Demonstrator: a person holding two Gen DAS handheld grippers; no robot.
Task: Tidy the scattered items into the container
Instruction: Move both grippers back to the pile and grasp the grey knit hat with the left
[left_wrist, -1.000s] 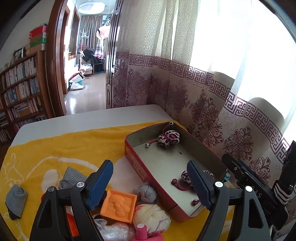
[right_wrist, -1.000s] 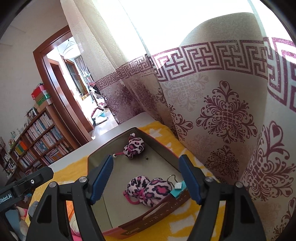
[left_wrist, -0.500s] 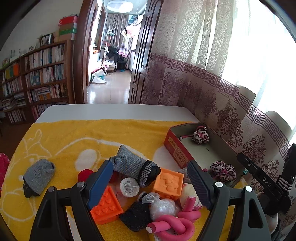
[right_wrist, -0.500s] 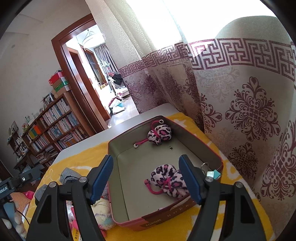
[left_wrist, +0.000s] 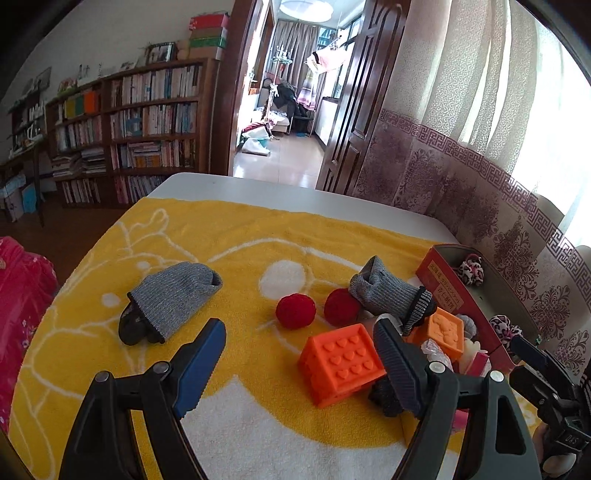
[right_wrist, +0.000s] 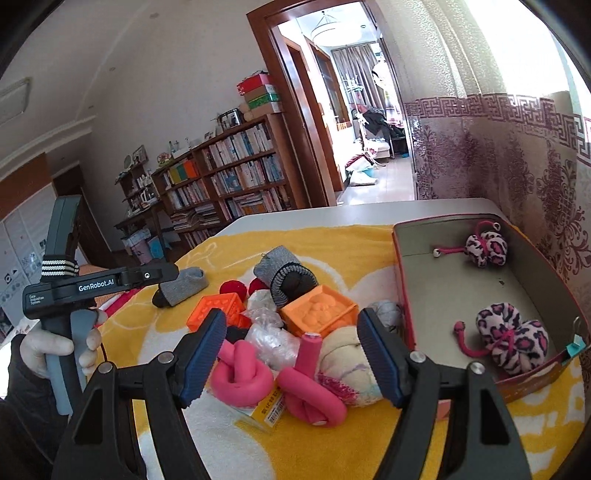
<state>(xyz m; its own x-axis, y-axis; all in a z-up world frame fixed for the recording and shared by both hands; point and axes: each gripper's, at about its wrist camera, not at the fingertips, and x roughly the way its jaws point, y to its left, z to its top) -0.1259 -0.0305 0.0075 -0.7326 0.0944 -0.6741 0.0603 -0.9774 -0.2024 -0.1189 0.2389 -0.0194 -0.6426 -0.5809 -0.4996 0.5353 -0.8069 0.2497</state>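
Note:
A red open box (right_wrist: 402, 295) at the right holds two leopard-print hair ties (right_wrist: 511, 338); it also shows in the left wrist view (left_wrist: 439, 282). Left of it lies a pile: two orange blocks (left_wrist: 341, 362) (right_wrist: 317, 310), pink foam curlers (right_wrist: 243, 373), a cream ball (right_wrist: 347, 358), crumpled plastic (right_wrist: 271, 338), two red pompoms (left_wrist: 295, 310) and a grey sock (left_wrist: 388, 291). Another grey sock (left_wrist: 171, 299) lies apart at the left. My left gripper (left_wrist: 299, 362) is open and empty above the towel. My right gripper (right_wrist: 291, 354) is open and empty over the curlers.
A yellow-and-white towel (left_wrist: 236, 236) covers the white table (left_wrist: 258, 192). A patterned curtain (left_wrist: 480, 206) hangs close behind the box. A bookshelf (left_wrist: 129, 129) and a doorway stand beyond the table's far edge.
Both grippers have swung left, away from the box and over the pile of loose items. Both stay open and empty.

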